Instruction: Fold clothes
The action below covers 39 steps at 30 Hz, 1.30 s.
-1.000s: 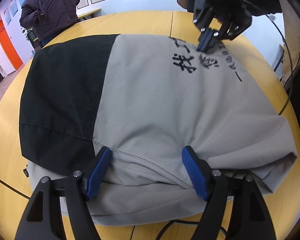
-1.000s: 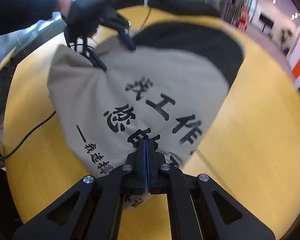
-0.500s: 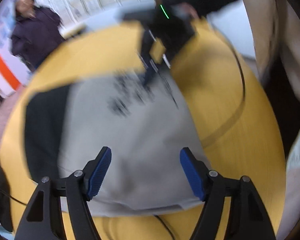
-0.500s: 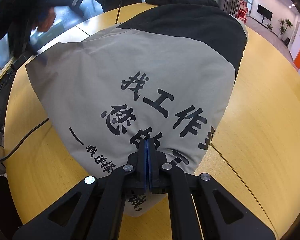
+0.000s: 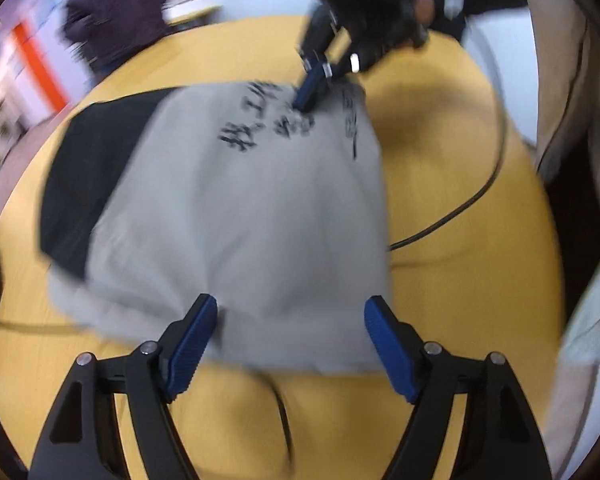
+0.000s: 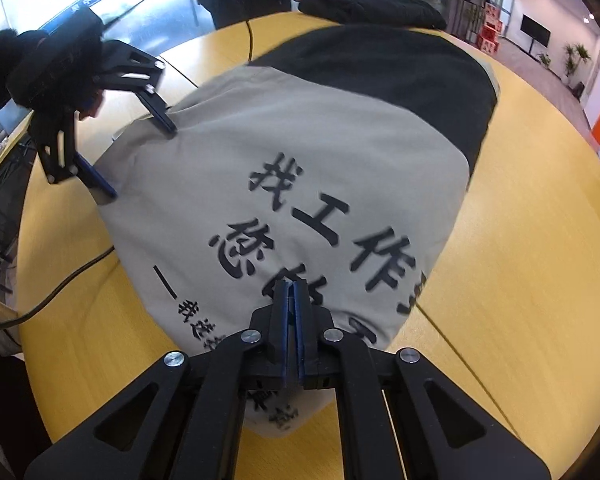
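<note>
A folded grey and black garment [image 5: 236,208] with black printed characters lies on the round yellow table [image 5: 452,184]. It also shows in the right wrist view [image 6: 300,168]. My left gripper [image 5: 290,334] is open, its blue pads on either side of the garment's near edge; it shows open at the garment's far corner in the right wrist view [image 6: 140,160]. My right gripper [image 6: 291,292] is shut, its tips pressed on the printed end of the garment. It shows at the far end in the left wrist view [image 5: 310,92].
A black cable [image 5: 472,196] runs over the table to the right of the garment. A dark glove or cloth [image 6: 372,0] lies at the table's far edge. A person in a dark jacket [image 5: 116,20] stands beyond the table.
My left gripper has stayed open and swung around the garment's edge, the view shifting and blurring. My right gripper has stayed shut on the printed end.
</note>
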### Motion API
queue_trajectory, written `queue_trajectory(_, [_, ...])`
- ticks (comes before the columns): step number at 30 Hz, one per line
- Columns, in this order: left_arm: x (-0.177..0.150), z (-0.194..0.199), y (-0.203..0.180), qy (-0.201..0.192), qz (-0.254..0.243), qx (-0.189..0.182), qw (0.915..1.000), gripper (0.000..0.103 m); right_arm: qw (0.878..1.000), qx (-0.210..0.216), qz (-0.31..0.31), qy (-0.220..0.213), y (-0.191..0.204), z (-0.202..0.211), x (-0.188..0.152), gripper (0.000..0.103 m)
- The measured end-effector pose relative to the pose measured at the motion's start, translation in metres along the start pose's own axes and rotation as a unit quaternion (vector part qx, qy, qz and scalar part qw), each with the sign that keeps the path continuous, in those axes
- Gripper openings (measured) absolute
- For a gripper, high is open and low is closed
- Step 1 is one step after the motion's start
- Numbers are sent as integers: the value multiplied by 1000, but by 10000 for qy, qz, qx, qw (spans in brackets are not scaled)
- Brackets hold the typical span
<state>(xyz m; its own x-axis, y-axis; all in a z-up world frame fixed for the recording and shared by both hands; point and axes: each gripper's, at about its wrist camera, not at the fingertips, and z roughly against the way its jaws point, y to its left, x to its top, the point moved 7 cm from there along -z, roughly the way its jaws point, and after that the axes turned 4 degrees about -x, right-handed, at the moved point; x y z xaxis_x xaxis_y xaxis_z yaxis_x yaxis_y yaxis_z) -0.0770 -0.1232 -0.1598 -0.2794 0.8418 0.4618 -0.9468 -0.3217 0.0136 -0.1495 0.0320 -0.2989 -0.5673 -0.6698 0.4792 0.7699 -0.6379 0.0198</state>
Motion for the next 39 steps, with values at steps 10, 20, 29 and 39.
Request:
queue_trajectory(10, [-104, 160, -45, 1180, 2391, 1212, 9561, 80, 9997, 188, -19, -121, 11, 0, 11, 8])
queue_trajectory(20, [31, 149, -33, -617, 1802, 928, 9773, 81, 9860, 1579, 224, -490, 116, 41, -1, 8])
queue_trajectory(29, [152, -36, 4, -1211, 1170, 334, 9852, 82, 9794, 1230, -705, -1439, 83, 116, -2, 18])
queue_trajectory(39, [102, -141, 5, -1054, 1919, 299, 9753, 85, 9988, 111, -273, -381, -37, 53, -52, 16])
